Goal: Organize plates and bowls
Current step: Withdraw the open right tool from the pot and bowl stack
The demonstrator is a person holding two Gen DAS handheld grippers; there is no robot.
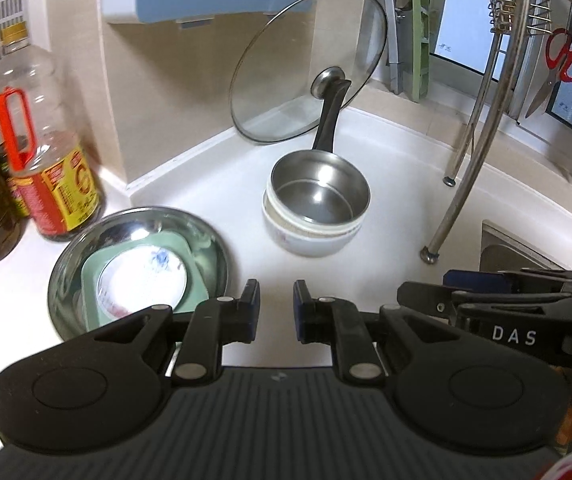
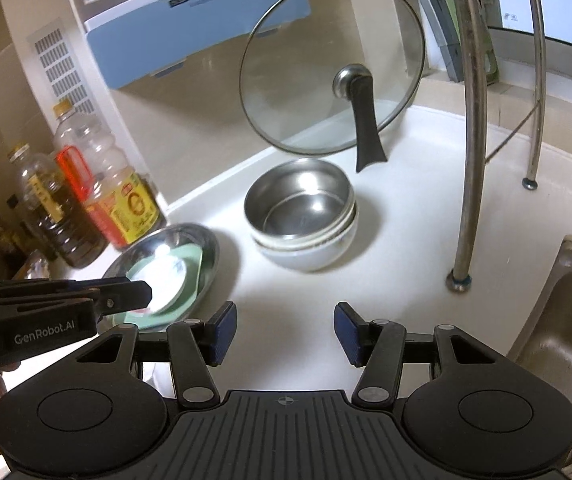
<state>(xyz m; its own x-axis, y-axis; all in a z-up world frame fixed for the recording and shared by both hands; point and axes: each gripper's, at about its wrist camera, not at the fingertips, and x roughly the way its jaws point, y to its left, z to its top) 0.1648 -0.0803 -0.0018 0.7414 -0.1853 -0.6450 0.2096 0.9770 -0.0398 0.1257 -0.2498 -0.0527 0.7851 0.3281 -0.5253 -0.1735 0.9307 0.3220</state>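
A steel bowl [image 1: 318, 196] [image 2: 302, 208] sits nested in a stack of white bowls [image 1: 310, 236] [image 2: 310, 252] on the white counter. To its left, a steel plate [image 1: 206, 236] [image 2: 206, 244] carries a green square plate [image 1: 90, 276] [image 2: 190, 264] with a small white dish [image 1: 142, 276] [image 2: 166, 280] on top. My left gripper [image 1: 277, 300] [image 2: 142, 292] hovers just right of that plate, all but shut, a narrow slit between its pads and nothing in it. My right gripper [image 2: 286, 328] [image 1: 426, 296] stands open and empty in front of the bowl stack.
A glass lid [image 1: 306, 64] [image 2: 326, 60] with a black handle leans on the wall behind the bowls. Oil bottles [image 1: 46, 160] [image 2: 114, 200] stand at the left. Steel rack legs [image 1: 462, 184] [image 2: 470, 160] and a sink [image 2: 566, 320] are on the right. Red scissors [image 1: 562, 64] hang from the rack.
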